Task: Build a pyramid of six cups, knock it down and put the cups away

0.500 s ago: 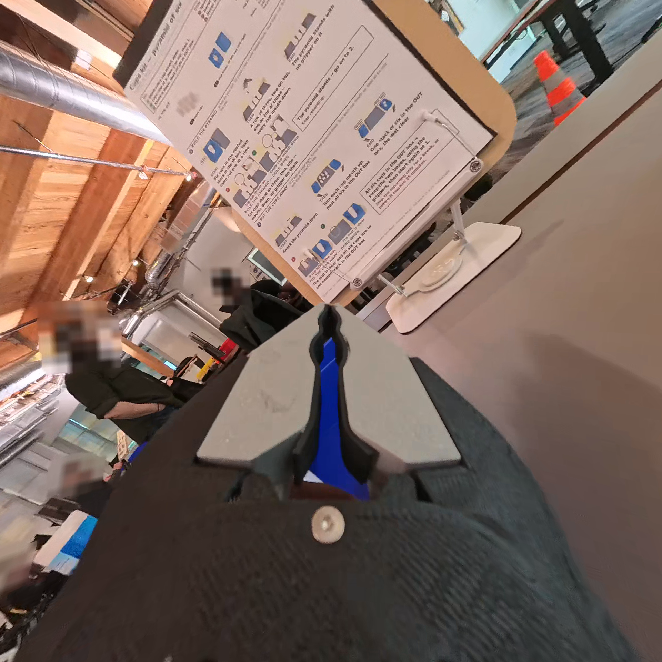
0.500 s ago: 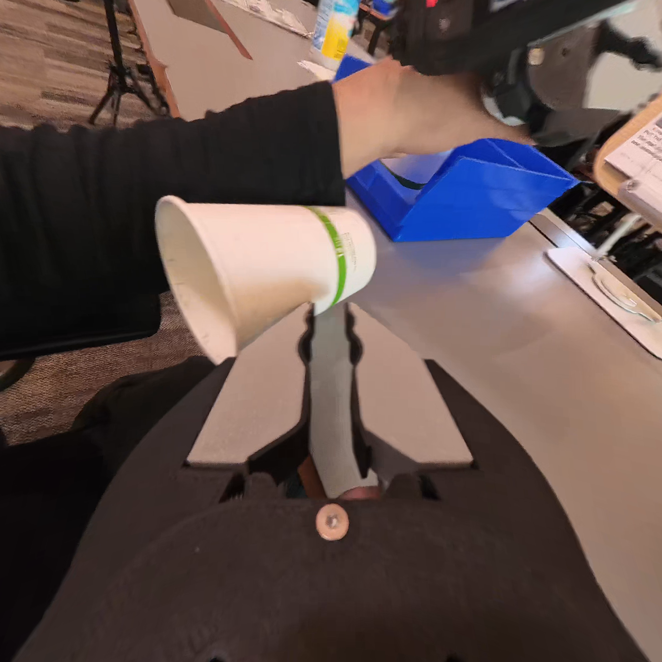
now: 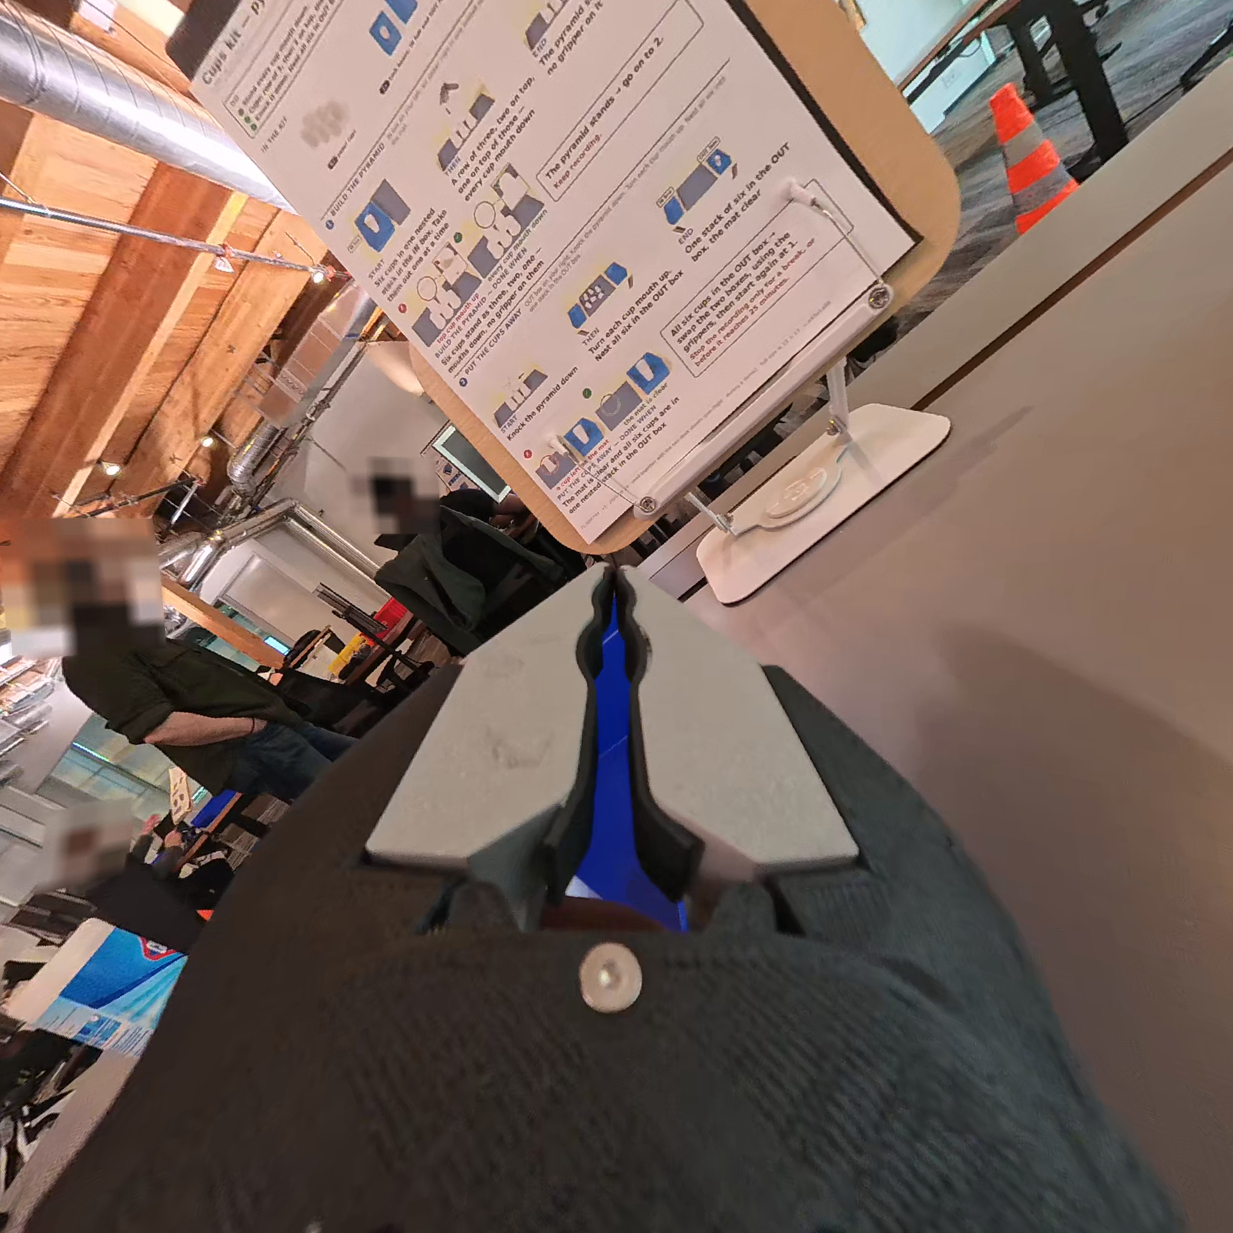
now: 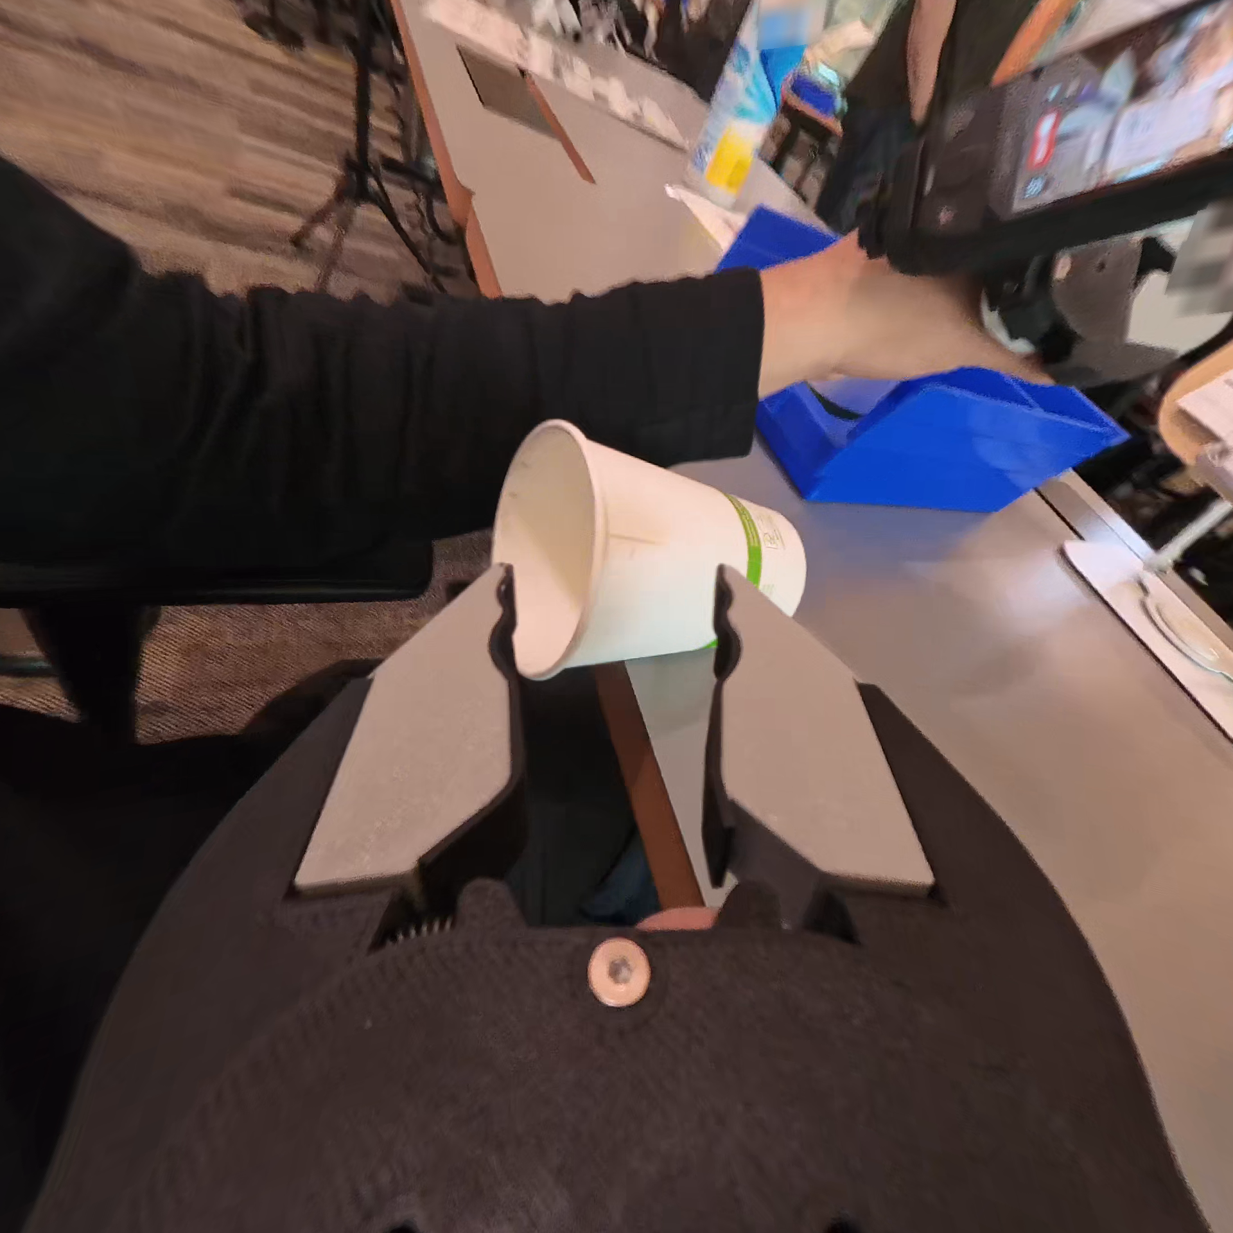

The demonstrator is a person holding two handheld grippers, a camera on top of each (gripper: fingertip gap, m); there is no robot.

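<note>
A white paper cup (image 4: 654,554) with a green band lies tilted on its side at the near edge of the grey table (image 4: 967,700), mouth towards the left. My right gripper (image 4: 614,580) is open, with a fingertip on each side of the cup and gaps showing. My left gripper (image 3: 614,577) is shut, tips touching, and points up at an instruction board (image 3: 600,233). A strip of blue box (image 3: 610,734) shows through the slit between its fingers. In the right wrist view a black sleeve (image 4: 333,414) and hand reach over a blue box (image 4: 934,447).
The board's white stand base (image 3: 820,487) rests on the table and also shows in the right wrist view (image 4: 1161,600). A second blue box (image 4: 767,240) and a bottle (image 4: 734,127) stand farther back. A tripod (image 4: 353,167) is on the floor. An orange cone (image 3: 1027,160) and people (image 3: 167,700) are behind. Some 30 centimetres of space lies between my two pairs of fingers.
My right gripper has opened. The cup, which was above its shut tips, now sits lower between the open fingers. The left gripper stays shut and has shifted slightly.
</note>
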